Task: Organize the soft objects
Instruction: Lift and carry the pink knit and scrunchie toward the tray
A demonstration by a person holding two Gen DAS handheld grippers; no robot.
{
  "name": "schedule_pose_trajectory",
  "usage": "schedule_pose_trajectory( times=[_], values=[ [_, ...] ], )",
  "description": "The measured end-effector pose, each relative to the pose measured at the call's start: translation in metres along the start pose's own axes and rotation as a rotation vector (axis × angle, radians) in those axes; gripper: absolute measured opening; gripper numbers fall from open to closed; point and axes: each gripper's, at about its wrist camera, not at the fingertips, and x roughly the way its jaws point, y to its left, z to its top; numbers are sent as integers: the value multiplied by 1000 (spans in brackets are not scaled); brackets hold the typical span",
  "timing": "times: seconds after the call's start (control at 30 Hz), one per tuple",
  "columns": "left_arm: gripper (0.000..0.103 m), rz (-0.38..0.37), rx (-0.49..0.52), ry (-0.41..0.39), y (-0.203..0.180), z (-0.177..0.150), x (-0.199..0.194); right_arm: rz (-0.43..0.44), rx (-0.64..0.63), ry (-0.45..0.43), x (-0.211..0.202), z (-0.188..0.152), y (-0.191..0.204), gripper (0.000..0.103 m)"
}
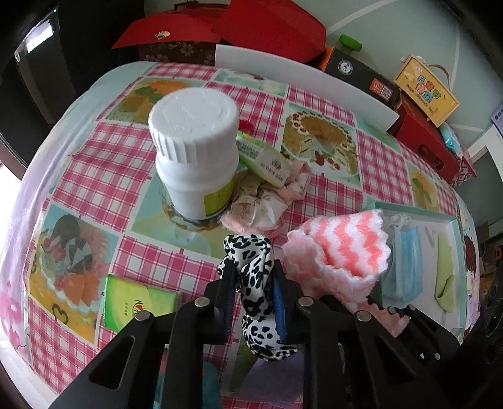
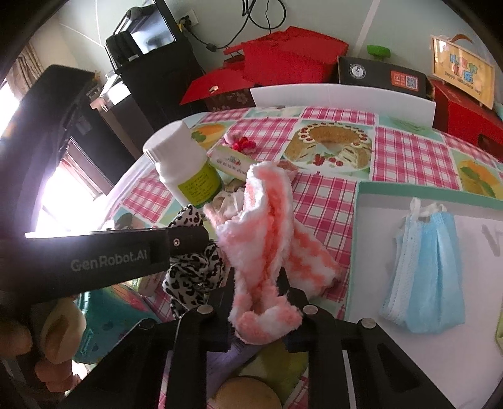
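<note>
My left gripper is shut on a leopard-print scrunchie and holds it above the checked tablecloth; the scrunchie also shows in the right wrist view under the left gripper's body. My right gripper is shut on a fluffy pink-and-white sock, which hangs bunched between its fingers; the sock also shows in the left wrist view. A white tray with a teal rim lies to the right and holds a blue face mask and a light green cloth. A beige patterned scrunchie lies by the bottle.
A white pill bottle stands on the table beside a small green-and-white packet. A green box lies at the near left. A white board and red boxes stand along the far edge.
</note>
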Motion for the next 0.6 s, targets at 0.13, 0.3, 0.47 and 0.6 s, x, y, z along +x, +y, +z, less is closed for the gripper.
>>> schedule_pose_trajectory(
  times=[0.13, 0.3, 0.47, 0.6],
  values=[
    [21, -7, -8, -39, 1, 2, -14, 7, 3, -30, -11, 3, 0, 23],
    [21, -31, -15, -128, 1, 5, -46, 6, 7, -102, -35, 10, 1, 23],
    [21, -61, -11, -208, -3, 7, -75, -7, 15, -187, -66, 16, -1, 23],
    [21, -92, 2, -263, -6, 7, -97, -27, 22, -253, -93, 19, -4, 23]
  ],
)
